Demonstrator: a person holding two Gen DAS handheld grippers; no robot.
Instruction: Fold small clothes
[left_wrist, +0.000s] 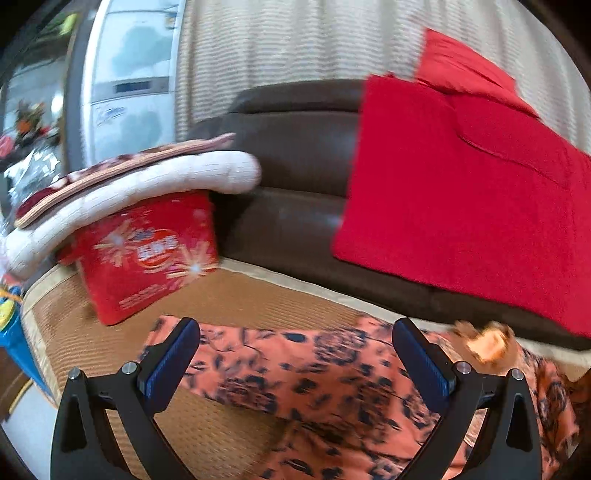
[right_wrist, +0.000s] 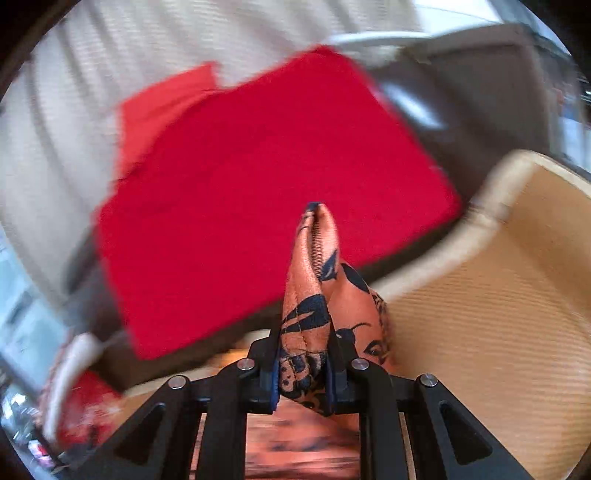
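Observation:
An orange garment with dark blue flower print (left_wrist: 317, 384) lies spread on a woven tan mat (left_wrist: 229, 302). My left gripper (left_wrist: 295, 332) hovers just above it, jaws wide open, with nothing pinched between the blue pads (left_wrist: 173, 362). In the right wrist view my right gripper (right_wrist: 314, 210) is shut on a bunched fold of the same orange garment (right_wrist: 314, 295), lifted off the mat (right_wrist: 498, 332); the cloth fills the gap between the fingers and hangs down on the right side.
A dark brown sofa back (left_wrist: 295, 155) rises behind the mat, with a red cloth (left_wrist: 461, 192) draped over it. At the left stand a red printed cushion (left_wrist: 147, 258) and folded white bedding (left_wrist: 140, 188). Pale curtains (left_wrist: 295, 44) hang behind.

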